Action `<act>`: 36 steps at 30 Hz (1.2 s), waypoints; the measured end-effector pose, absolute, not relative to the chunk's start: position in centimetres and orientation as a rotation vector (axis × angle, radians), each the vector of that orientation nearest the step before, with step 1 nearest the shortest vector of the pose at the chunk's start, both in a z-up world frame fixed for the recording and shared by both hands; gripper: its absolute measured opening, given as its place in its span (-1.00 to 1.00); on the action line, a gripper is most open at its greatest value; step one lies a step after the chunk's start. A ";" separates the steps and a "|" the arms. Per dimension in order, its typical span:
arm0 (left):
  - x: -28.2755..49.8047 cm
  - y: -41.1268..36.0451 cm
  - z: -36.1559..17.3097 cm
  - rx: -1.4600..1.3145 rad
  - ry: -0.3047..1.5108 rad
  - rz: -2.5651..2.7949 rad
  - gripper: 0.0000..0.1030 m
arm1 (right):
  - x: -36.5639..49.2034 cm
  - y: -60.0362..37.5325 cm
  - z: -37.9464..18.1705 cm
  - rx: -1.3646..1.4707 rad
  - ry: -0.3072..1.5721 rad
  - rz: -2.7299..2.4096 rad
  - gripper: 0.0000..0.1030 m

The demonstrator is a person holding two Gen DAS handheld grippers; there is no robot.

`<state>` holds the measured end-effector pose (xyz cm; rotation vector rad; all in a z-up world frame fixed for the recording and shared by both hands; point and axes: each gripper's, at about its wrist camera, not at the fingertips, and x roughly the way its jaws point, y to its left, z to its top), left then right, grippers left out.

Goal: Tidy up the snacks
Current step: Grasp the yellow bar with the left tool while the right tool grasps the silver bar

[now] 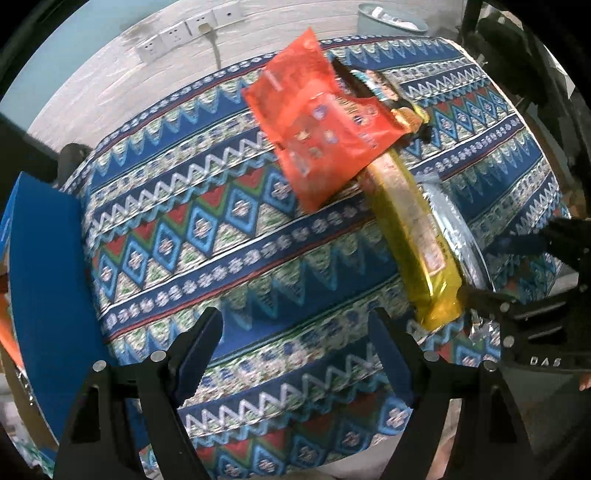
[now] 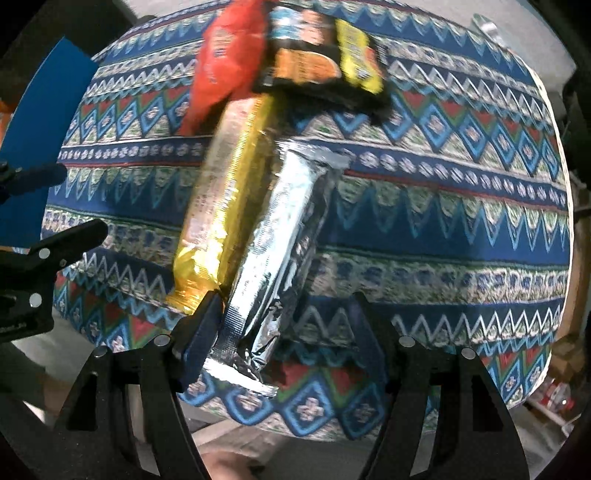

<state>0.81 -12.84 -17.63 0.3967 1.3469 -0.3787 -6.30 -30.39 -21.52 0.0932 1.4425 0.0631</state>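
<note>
Several snack packs lie in a heap on the patterned tablecloth [image 1: 229, 236]. A red bag [image 1: 317, 122] lies on top, over a long gold pack [image 1: 413, 221] and a black and orange bag [image 1: 384, 92]. A silver foil pack [image 1: 454, 225] lies beside the gold one. My left gripper [image 1: 299, 332] is open and empty over bare cloth, left of the heap. My right gripper [image 2: 284, 314] is open, its jaws standing either side of the near end of the silver pack [image 2: 273, 236]. The gold pack [image 2: 221, 195], the red bag [image 2: 225, 55] and the black bag [image 2: 317, 59] lie beyond it.
A blue box [image 1: 44, 280] stands at the table's left edge, also in the right wrist view [image 2: 40, 122]. A wall with sockets [image 1: 173, 33] is behind the table. A pale bin [image 1: 391, 18] stands at the back right. The right gripper's body [image 1: 535, 306] shows at the right edge.
</note>
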 end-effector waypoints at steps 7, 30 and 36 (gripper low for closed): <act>2.1 -15.5 -17.9 0.379 1.357 -0.381 0.60 | -9.2 -34.4 -22.5 0.111 1.464 0.016 0.37; 6.0 -19.8 -20.6 0.235 1.423 -0.360 0.65 | -5.4 -36.9 -21.4 0.050 1.324 -0.005 -0.47; 6.8 -22.0 -21.8 0.237 1.422 -0.349 0.72 | -6.2 -41.2 -21.0 0.109 1.322 -0.038 -0.47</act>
